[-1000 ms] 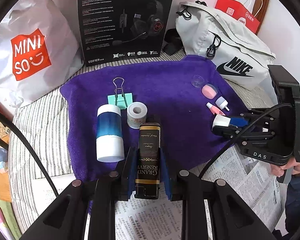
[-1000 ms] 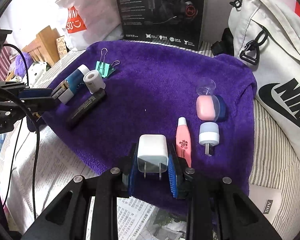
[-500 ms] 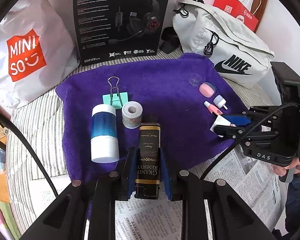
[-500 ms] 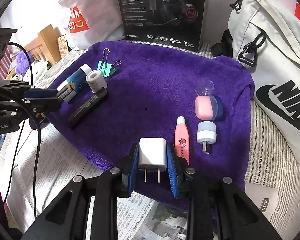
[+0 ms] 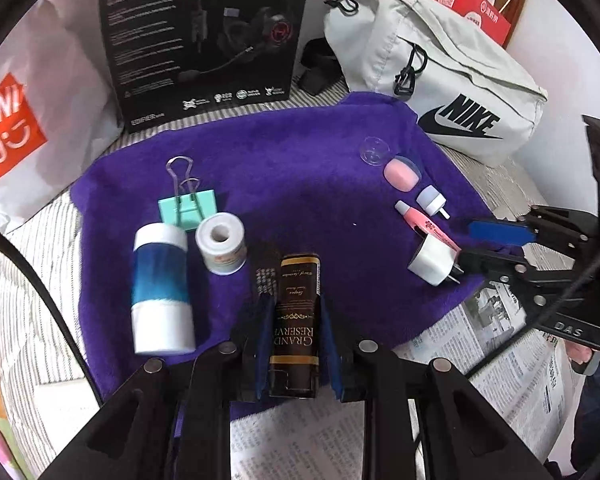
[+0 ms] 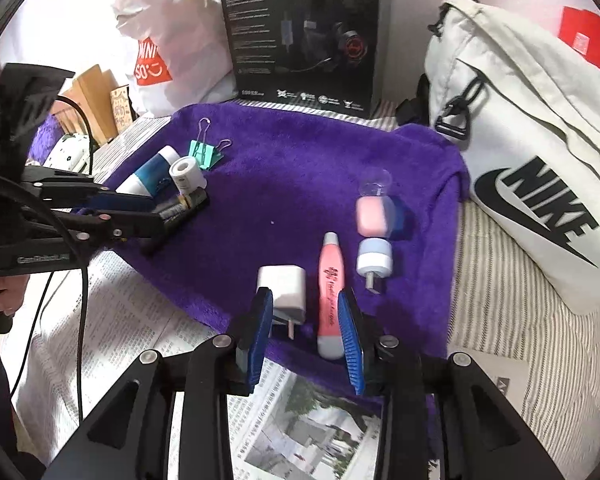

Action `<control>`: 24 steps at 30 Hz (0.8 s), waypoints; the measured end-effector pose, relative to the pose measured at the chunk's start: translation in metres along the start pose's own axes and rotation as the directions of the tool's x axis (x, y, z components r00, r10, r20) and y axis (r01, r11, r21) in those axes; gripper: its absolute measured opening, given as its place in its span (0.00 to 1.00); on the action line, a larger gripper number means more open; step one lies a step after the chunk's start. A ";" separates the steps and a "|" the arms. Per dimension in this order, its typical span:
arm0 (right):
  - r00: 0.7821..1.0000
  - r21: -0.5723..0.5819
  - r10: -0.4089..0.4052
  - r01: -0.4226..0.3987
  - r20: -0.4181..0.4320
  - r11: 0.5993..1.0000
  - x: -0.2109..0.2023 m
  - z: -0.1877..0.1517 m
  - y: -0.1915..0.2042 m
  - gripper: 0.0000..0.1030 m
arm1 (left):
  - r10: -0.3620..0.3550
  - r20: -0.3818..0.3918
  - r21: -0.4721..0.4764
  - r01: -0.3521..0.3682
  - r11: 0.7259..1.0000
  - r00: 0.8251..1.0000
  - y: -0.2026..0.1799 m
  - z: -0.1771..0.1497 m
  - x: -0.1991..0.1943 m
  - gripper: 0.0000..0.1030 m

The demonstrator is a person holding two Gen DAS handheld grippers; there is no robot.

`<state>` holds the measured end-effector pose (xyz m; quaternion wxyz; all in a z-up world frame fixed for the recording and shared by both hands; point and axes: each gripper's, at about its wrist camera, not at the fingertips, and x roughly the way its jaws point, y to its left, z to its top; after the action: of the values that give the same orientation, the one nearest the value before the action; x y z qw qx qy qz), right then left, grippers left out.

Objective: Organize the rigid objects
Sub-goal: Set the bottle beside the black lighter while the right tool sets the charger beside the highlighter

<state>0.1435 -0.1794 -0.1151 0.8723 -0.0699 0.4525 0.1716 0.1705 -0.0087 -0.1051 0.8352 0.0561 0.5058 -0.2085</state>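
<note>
My left gripper [image 5: 294,354] is clamped on the dark box [image 5: 296,320] near the purple towel's [image 5: 300,168] front edge; rigid and flat-sided, best held mid-length, its long axis pointing away from me. My right gripper [image 6: 306,334] is opening, its pads clear of the white charger [image 6: 282,288], light and hard, prongs towards me.

White charger [image 6: 281,288] flat on towel; dark box [image 5: 296,320] lengthwise, gripped.
</note>
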 end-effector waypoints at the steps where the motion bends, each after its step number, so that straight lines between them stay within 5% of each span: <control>1: 1.000 0.004 -0.001 0.001 0.003 1.000 -0.001 -0.001 -0.002 0.33 | 0.000 -0.005 0.002 0.000 1.000 1.000 -0.001 0.001 0.003 0.22; 24: 1.000 0.050 -0.013 0.012 0.012 0.999 -0.011 -0.010 -0.017 0.33 | 0.014 -0.048 0.053 -0.011 0.999 0.999 -0.014 0.017 0.038 0.22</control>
<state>0.1364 -0.2001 -0.1127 0.8775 -0.0500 0.4509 0.1554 0.1946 -0.0376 -0.1281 0.8223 0.0864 0.5197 -0.2152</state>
